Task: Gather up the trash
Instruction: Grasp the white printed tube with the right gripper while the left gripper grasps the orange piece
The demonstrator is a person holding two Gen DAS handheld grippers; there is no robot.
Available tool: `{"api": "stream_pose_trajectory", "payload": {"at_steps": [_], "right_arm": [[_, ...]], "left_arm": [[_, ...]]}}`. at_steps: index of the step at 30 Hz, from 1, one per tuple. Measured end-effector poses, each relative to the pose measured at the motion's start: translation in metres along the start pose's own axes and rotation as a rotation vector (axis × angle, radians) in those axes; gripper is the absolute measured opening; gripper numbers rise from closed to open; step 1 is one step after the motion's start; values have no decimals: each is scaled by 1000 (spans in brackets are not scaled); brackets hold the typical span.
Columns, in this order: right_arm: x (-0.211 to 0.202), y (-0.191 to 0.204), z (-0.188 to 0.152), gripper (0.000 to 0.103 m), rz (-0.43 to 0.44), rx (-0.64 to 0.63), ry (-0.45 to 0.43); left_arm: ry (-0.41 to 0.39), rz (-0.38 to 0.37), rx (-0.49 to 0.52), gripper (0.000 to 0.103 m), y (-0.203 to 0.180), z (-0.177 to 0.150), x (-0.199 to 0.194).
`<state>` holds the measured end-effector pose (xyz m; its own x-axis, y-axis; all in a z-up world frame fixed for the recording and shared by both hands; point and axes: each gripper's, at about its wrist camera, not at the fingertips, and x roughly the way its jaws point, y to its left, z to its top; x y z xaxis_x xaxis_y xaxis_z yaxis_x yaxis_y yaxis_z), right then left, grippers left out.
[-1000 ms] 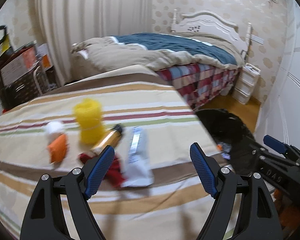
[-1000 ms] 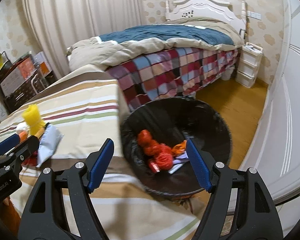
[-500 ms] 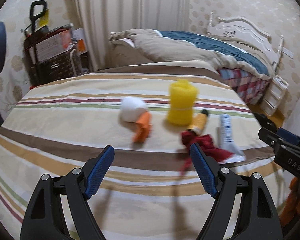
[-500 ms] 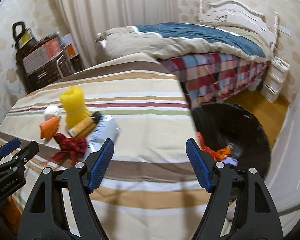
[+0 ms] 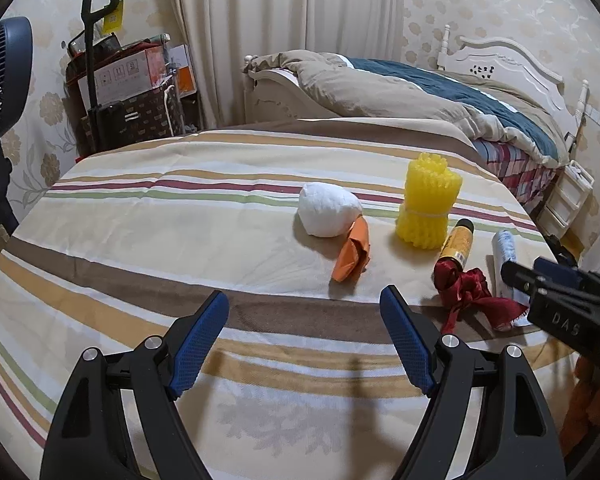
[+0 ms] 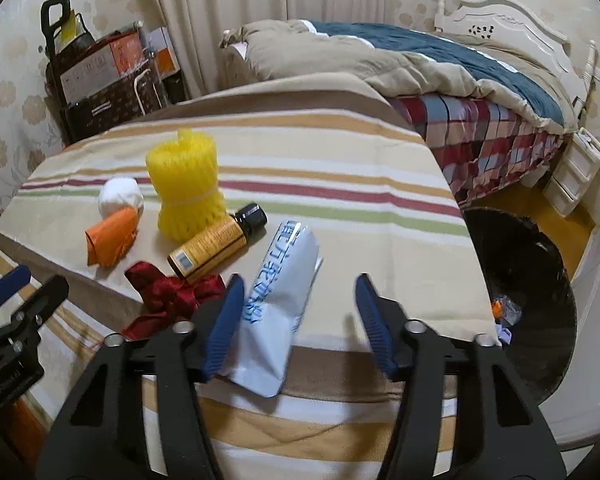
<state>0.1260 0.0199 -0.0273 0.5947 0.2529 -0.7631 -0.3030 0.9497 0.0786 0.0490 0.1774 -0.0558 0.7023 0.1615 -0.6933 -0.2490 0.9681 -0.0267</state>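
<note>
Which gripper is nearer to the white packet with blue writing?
Right. The right gripper is open right over the white packet, one finger beside it. The left gripper is open, off to the left, beyond the red ribbon.

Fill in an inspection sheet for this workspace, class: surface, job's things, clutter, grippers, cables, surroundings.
Surface: striped cloth-covered table.
Job's things: white crumpled paper ball, orange folded wrapper, yellow foam net sleeve, amber bottle with black cap, dark red ribbon, white printed pouch; black bin beside the table holds some trash.
Clutter: nothing seen.
Grippers: left gripper open, empty; right gripper open over the pouch.
Cables: nothing seen.
Surroundings: bed, curtain, boxes.
</note>
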Motion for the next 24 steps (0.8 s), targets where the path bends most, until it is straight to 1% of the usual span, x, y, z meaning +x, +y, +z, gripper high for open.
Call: {"api": "stream_pose_trajectory", "payload": {"at_steps": [1, 2, 8, 9, 10, 11, 13, 14, 17, 19, 21, 24], "right_arm": [[1, -2, -1, 37, 2, 4, 9], [2, -4, -2, 33, 4, 9, 17], [0, -13, -7, 32, -3, 13, 21], [-1, -15, -7, 31, -6, 16, 18], [-1, -18, -7, 31, -6, 18, 18], [-1, -20, -8, 31, -7, 20, 18], [0, -23, -8, 31, -5, 23, 21], [0, -23, -9, 31, -4, 24, 21], [0, -24, -9, 31, -3, 24, 20], [0, -25, -9, 31, 2, 28, 20], [-1, -26, -10, 31, 7, 30, 19], [-2, -27, -11, 31, 12, 33, 16]], "left_arm": [[1, -5, 2, 78, -1, 1, 1], [1, -9, 5, 78, -3, 1, 3], [21, -35, 16, 78, -12, 9, 17], [28, -40, 12, 73, -13, 10, 20], [39, -47, 8, 67, -14, 11, 24], [53, -53, 6, 64, -15, 12, 28], [75, -63, 2, 56, -16, 13, 35], [81, -67, 1, 54, -16, 14, 37], [88, -66, 6, 41, -18, 16, 41], [97, -69, 18, 23, -21, 15, 43], [103, -74, 26, 19, -22, 14, 43], [91, -84, 25, 17, -20, 12, 39]]}}
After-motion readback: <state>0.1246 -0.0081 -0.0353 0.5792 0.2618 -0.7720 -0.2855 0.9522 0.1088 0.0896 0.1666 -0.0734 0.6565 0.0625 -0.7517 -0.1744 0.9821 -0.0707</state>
